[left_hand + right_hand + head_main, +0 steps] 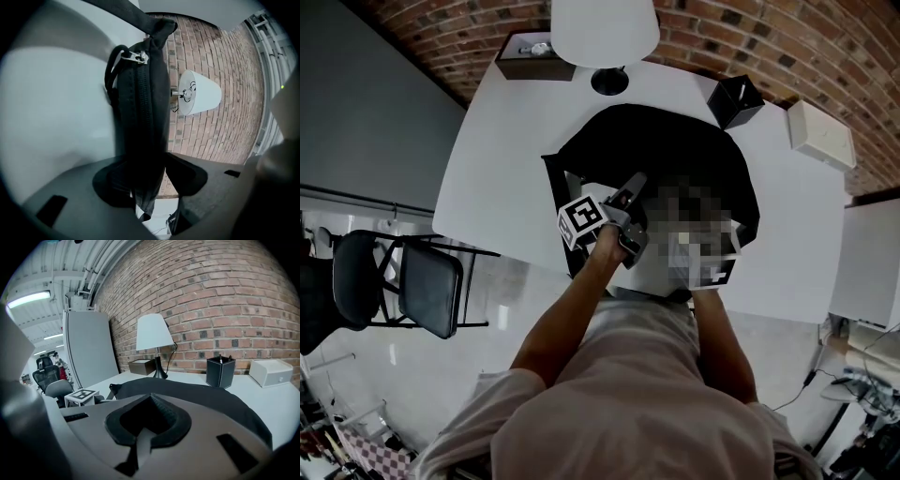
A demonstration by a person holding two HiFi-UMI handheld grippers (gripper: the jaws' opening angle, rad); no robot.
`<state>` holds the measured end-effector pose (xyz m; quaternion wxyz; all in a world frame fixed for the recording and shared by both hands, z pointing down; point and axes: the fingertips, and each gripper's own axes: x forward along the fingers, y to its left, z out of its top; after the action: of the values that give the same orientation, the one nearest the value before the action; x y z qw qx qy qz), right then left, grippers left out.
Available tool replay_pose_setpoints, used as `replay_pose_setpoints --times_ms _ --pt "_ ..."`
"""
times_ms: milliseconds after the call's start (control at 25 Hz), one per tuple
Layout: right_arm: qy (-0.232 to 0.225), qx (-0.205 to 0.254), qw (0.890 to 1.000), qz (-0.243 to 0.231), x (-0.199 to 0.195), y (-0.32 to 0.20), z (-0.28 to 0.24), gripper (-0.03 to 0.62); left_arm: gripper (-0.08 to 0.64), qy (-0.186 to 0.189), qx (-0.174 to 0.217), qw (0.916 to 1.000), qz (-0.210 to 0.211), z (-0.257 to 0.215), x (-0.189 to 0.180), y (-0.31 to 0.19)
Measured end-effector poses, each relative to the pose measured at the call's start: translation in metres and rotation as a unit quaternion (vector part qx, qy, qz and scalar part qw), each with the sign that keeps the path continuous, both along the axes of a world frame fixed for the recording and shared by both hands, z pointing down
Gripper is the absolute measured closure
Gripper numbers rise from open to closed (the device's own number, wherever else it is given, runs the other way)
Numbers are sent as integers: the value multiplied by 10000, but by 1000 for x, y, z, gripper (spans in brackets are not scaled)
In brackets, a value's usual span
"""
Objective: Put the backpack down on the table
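Note:
The black backpack [675, 150] lies flat on the white table [506, 159]. My left gripper [635, 180], with its marker cube, reaches onto the bag's near left edge. In the left gripper view the zippered edge [140, 117] of the bag runs between the jaws of my left gripper [150, 183]. They stand wide, with brick wall showing beside the right pad [187, 178]. My right gripper [147, 427] hovers just over the bag [197, 390]; its pads nearly meet, with only a thin pale slit between them. In the head view a mosaic patch hides most of it.
A white lamp [605, 33] stands at the table's far edge by the brick wall, with a brown box [534, 56] to its left. To its right are a black pen holder [736, 98] and a white box [820, 131]. A black chair [403, 281] stands off the left.

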<state>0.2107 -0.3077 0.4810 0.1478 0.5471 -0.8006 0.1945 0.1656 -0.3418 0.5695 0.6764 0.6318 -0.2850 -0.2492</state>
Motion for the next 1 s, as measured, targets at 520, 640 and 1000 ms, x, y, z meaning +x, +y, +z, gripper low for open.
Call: replay_pose_setpoints --times_ms 520,640,1000 --pt "9 119 9997 229 -12 19 -13 591 376 -26 -115 9996 244 -2 -13 23" --pt "3 142 9995 267 -15 24 -16 591 376 -34 -96 9994 324 -5 -15 29" --pt "-4 251 9992 323 -26 37 -30 591 377 -303 176 9983 458 -23 -28 42"
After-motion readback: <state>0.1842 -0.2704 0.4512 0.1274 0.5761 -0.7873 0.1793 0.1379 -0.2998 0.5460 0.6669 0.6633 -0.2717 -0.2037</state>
